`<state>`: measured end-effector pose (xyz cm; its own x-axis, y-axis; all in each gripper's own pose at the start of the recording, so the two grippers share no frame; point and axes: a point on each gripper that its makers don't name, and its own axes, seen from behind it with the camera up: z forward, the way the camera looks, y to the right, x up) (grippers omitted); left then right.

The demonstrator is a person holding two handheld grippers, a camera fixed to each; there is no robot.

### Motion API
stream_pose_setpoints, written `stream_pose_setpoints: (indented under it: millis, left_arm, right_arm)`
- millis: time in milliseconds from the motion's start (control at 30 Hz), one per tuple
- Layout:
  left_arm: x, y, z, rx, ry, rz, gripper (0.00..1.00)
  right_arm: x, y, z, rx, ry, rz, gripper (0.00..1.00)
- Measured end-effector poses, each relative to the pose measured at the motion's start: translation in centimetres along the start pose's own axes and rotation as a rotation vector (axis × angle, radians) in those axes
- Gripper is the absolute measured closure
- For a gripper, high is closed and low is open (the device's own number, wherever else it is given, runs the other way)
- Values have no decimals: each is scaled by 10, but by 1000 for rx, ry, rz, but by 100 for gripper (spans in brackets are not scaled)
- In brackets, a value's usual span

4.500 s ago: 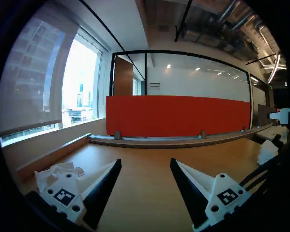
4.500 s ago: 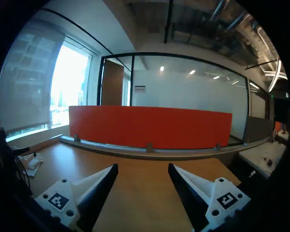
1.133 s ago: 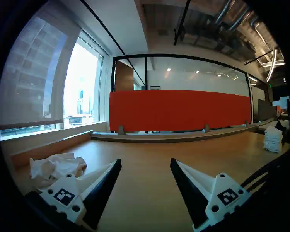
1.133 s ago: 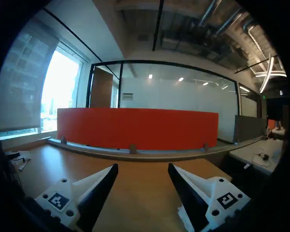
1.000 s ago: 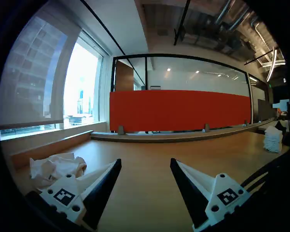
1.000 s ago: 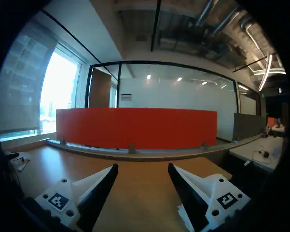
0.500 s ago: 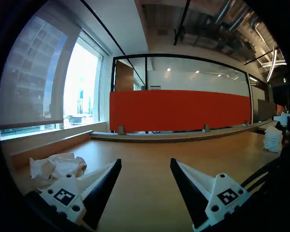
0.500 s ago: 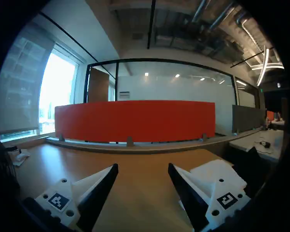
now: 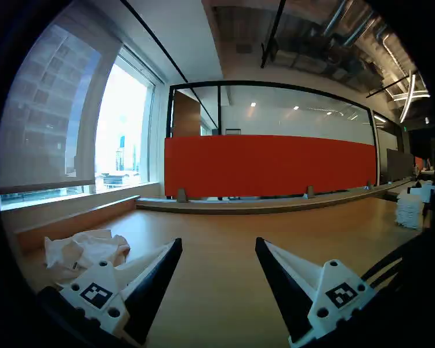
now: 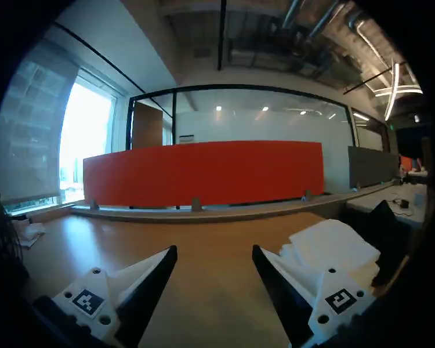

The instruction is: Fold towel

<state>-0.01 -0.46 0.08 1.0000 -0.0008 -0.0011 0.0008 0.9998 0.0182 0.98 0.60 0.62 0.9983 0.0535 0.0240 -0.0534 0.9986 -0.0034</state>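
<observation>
**Both grippers empty; crumpled towel not yet picked up**

In the left gripper view, a crumpled white cloth towel (image 9: 84,252) lies in a loose heap at the far left of the light brown wooden table (image 9: 229,232), just beside the left finger of the left gripper (image 9: 217,278). That gripper's jaws stand wide apart over bare wood and hold nothing. Behind it, a long orange-red partition panel (image 9: 269,165) runs along the table's far edge. At the far right sits a neat stack of folded white towels (image 9: 409,209), well apart from the heap.

In the right gripper view, the crumpled towel is a small white shape at the far left edge. The right gripper (image 10: 214,284) is likewise spread wide and empty, and the folded stack rests just beyond its right finger.

By my reading, some towels are already folded and stacked. The crumpled one is untouched, so grasping, spreading and folding it all remain.
</observation>
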Motion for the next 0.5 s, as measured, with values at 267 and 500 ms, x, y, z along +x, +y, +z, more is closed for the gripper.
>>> stream_pose_setpoints:
  millis: [267, 500]
  left_arm:
    - [0, 0, 0, 0, 0, 0, 7]
    - [0, 0, 1, 0, 0, 0, 6]
  right_arm:
    - [-11, -1, -1, 1, -5, -17, 0]
    - [-14, -2, -2, 0, 12, -33, 0]
